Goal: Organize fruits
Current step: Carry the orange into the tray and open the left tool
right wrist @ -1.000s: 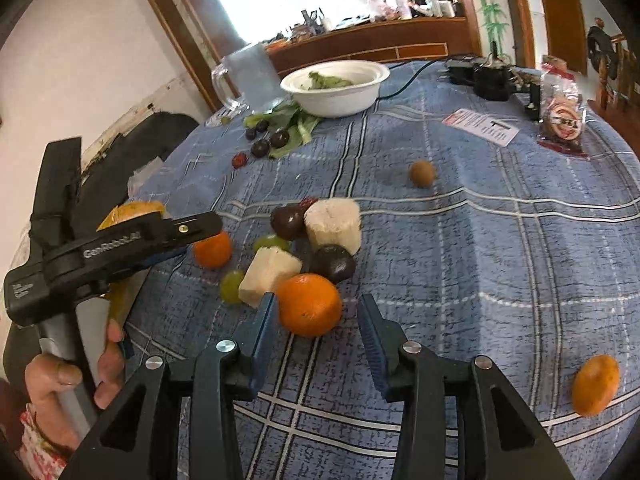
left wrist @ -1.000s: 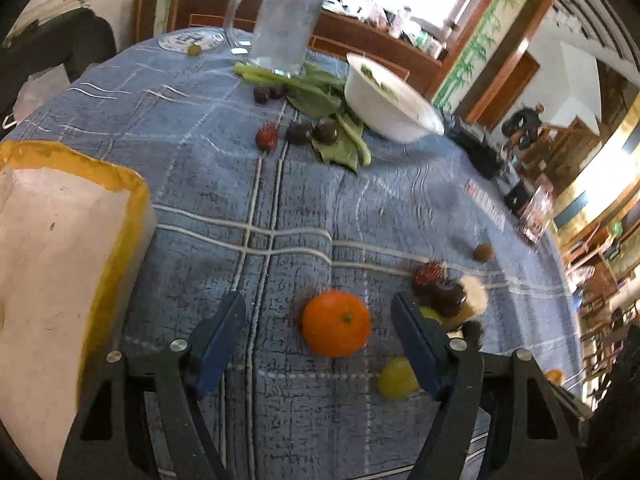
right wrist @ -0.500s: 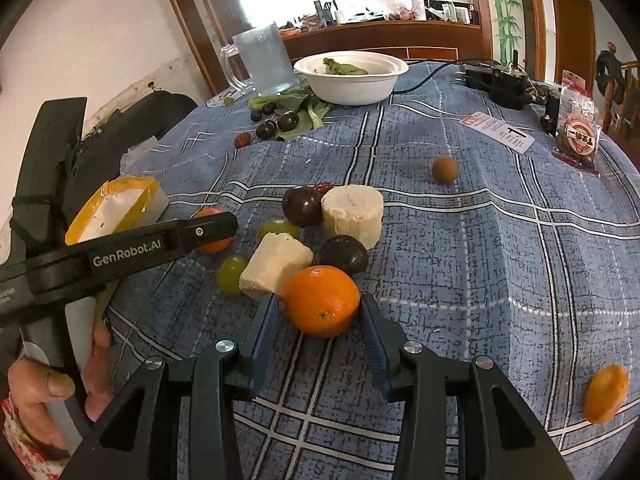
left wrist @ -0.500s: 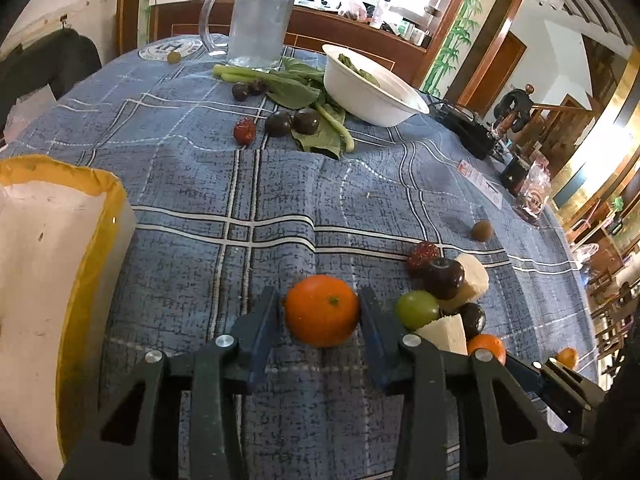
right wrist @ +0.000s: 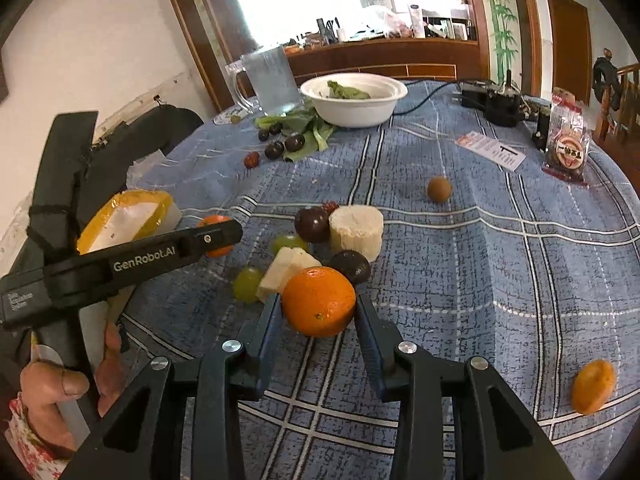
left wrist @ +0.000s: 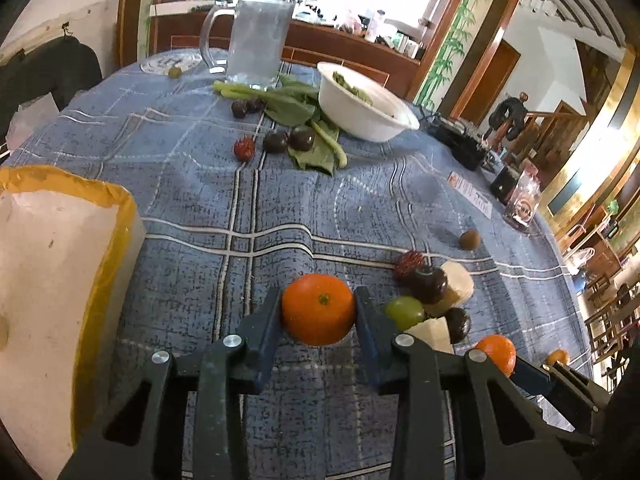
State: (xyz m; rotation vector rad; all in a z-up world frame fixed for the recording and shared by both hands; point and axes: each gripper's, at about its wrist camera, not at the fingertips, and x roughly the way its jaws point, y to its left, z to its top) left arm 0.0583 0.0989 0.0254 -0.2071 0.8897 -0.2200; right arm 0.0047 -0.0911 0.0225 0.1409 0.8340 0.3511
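Observation:
My left gripper is closing its jaws, and both pads touch the sides of an orange on the blue checked tablecloth. My right gripper is also closing, its pads pressed on a second orange. That second orange shows at the lower right of the left wrist view. Just beyond lie green grapes, dark plums, a rambutan and pale white chunks. A yellow-rimmed white tray sits at the left.
At the far side stand a white bowl, a glass mug, leafy greens, more plums and a rambutan. A brown fruit, a small orange, a snack packet and black devices lie to the right.
The left jaws came in from wide apart until they touch the orange between them. The right jaws narrowed onto their orange. Both cameras tilted slightly upward.

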